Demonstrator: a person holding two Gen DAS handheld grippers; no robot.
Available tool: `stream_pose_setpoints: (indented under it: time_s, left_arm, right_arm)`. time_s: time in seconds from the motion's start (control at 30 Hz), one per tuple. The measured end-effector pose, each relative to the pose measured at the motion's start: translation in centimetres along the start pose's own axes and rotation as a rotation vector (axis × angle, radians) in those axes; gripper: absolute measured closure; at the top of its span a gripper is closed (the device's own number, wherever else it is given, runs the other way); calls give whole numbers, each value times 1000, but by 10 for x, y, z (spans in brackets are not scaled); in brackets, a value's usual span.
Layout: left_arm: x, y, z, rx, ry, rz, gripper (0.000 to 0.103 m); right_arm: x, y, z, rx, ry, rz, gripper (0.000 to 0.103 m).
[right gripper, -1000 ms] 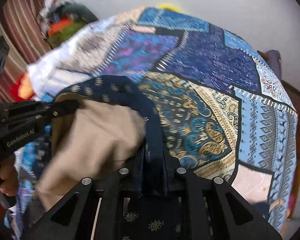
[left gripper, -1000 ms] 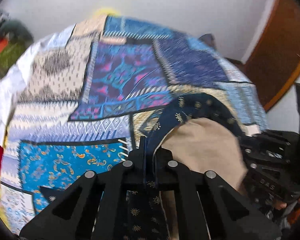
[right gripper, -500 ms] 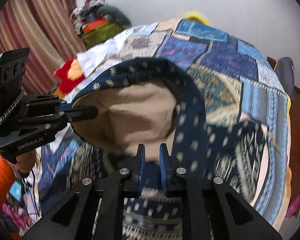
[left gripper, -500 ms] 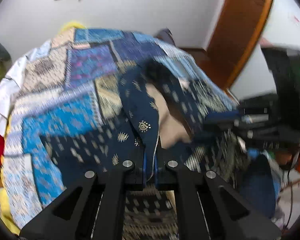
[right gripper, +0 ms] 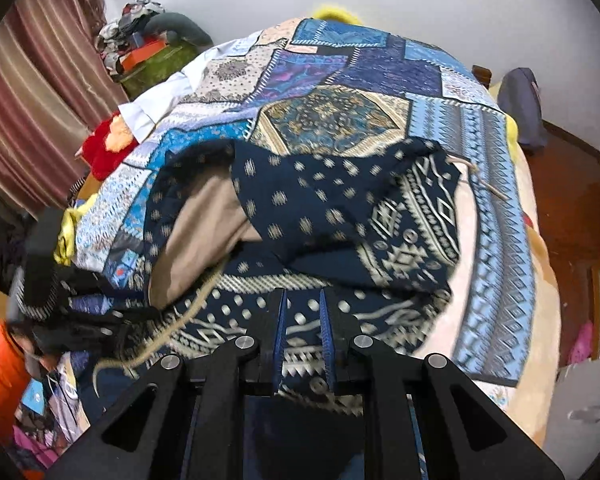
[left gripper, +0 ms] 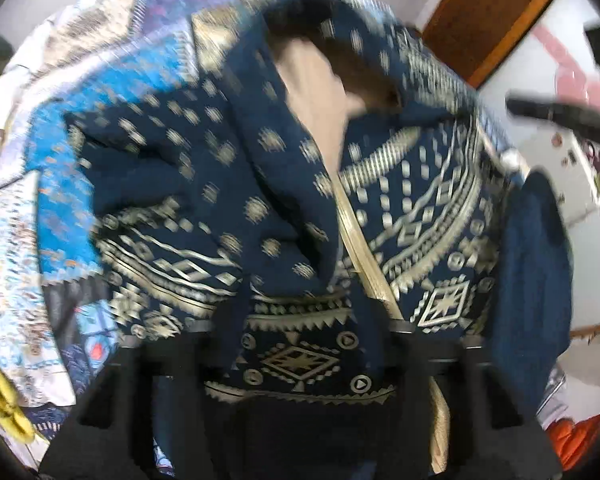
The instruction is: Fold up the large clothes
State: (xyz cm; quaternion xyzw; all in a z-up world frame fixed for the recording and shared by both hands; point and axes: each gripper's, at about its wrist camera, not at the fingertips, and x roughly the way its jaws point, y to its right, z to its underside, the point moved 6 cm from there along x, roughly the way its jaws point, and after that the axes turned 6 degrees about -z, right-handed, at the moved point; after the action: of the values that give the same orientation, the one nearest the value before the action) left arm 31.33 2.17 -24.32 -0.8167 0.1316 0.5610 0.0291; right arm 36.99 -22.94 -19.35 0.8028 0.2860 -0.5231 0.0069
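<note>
A navy hoodie (right gripper: 340, 220) with cream tribal print and a beige hood lining (right gripper: 204, 232) lies crumpled on the near end of the bed; its cord (right gripper: 172, 328) trails to the left. It fills the blurred left wrist view (left gripper: 284, 208). My right gripper (right gripper: 302, 320) stands a little open over the hoodie's hem, holding nothing. My left gripper (left gripper: 300, 328) is wide open, its fingers spread either side of the cloth; it also shows at the left of the right wrist view (right gripper: 80, 312).
The bed carries a blue patchwork quilt (right gripper: 340, 80). A red cushion (right gripper: 104, 148) and piled clothes (right gripper: 148, 40) lie at the left by a striped curtain. A grey bag (right gripper: 520, 104) stands on the wooden floor at the right. A brown door (left gripper: 488, 12) is beyond.
Both grippers have let go of the hood and opened. The hoodie has dropped onto the bed, and both grippers have drawn back toward its hem.
</note>
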Motion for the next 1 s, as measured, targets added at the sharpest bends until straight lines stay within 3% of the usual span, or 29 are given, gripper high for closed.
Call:
stream_pose_setpoints:
  time_s: [0.03, 0.1, 0.27, 0.4, 0.47, 0.5, 0.53, 0.6, 0.8, 1.0]
  left_arm:
    - [-9, -3, -2, -12, 32, -12, 32]
    - [-25, -16, -19, -54, 97, -44, 26]
    - [-26, -39, -72, -135, 168, -109, 26]
    - [8, -35, -115, -149, 142, -93, 26]
    - [28, -33, -131, -151, 123, -107, 40]
    - [37, -29, -137, -130, 122, -135, 77]
    - [43, -24, -139, -100, 106, -143, 97]
    - [44, -13, -142, -63, 127, -170, 97]
    - [-11, 58, -117, 128, 259, -29, 97]
    - [-28, 119, -69, 298, 222, 64, 97]
  right_arm:
    - [-2, 1, 2, -4, -3, 8, 91]
    - [-4, 6, 5, -7, -4, 23, 91]
    - [3, 16, 5, 43, 1, 21, 91]
    - [11, 20, 6, 90, 2, -15, 91]
    - [12, 24, 7, 104, 6, -15, 91]
    - [11, 25, 8, 108, 8, -10, 91]
    - [10, 29, 9, 112, 11, -2, 91]
    - [4, 36, 10, 120, 20, 24, 91]
    - [-28, 55, 10, 136, 76, 69, 91]
    - [-56, 49, 6, 175, 136, 17, 91]
